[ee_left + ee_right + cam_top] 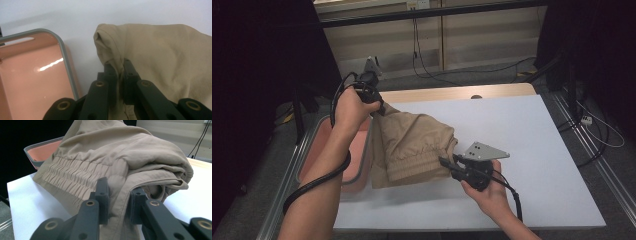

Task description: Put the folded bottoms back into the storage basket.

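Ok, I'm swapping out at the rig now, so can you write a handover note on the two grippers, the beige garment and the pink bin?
Left gripper: shut on a fold of the beige garment, raised near the pink bin.
Right gripper: shut on the garment by its elastic waistband, low over the white table.
Done: garment is out of the bin, bunched and held between both grippers.
Left: probably spreading it flat on the table, then folding.
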